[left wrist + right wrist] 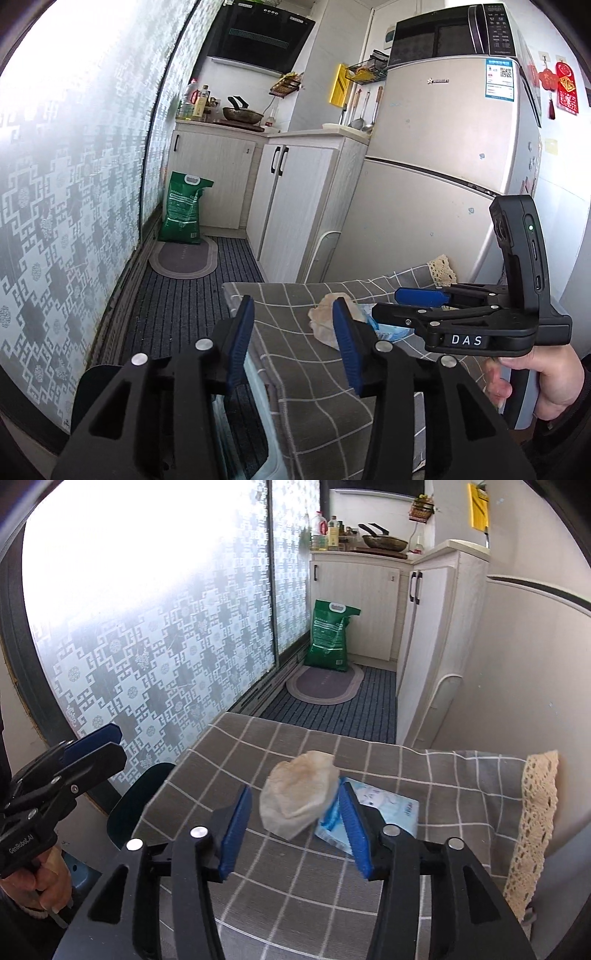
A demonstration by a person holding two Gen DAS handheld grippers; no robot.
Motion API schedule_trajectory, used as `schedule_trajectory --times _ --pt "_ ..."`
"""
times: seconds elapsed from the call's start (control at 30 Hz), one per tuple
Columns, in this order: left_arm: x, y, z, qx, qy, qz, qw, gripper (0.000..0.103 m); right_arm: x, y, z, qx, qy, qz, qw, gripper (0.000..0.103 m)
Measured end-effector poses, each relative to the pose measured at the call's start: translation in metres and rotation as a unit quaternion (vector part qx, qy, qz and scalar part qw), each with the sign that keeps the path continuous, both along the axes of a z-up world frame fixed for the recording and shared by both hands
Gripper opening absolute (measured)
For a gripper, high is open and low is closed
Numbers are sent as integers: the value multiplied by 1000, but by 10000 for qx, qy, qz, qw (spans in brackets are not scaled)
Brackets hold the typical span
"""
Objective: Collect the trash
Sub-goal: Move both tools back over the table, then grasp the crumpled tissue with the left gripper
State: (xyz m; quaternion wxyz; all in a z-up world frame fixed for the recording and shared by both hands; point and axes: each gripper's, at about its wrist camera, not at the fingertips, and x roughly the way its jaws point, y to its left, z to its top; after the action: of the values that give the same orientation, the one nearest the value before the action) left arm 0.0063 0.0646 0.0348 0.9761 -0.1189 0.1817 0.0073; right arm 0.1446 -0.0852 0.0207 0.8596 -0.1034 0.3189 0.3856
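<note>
Right wrist view: right gripper (295, 827) sits low over the checked tablecloth (258, 749), jaws wide and empty, lined up on the crumpled tissue (299, 794). That tissue reads as the trash. It lies on the cloth just past the fingertips, overlapping the near corner of the blue-white tissue pack (388, 808). Wide spread likely so both pads clear the wad before closing.

Left gripper (293, 338) hangs at the cloth's left edge, also wide, nothing between the pads. Probably parked so it doesn't block the pick.

Hard to tell: tissue edges are blurred, so contact with the right pad is unclear. Pack is half hidden behind the right finger. No bin visible in either view. Dark chair back (140, 797) left of the cloth is cut off.
</note>
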Motion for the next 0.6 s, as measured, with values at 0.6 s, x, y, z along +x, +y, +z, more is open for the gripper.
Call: schedule_trajectory --times 0.6 --pt "84 -66 -51 521 1380 -9 9891 38 19 -83 -32 203 316 -151 9992 76"
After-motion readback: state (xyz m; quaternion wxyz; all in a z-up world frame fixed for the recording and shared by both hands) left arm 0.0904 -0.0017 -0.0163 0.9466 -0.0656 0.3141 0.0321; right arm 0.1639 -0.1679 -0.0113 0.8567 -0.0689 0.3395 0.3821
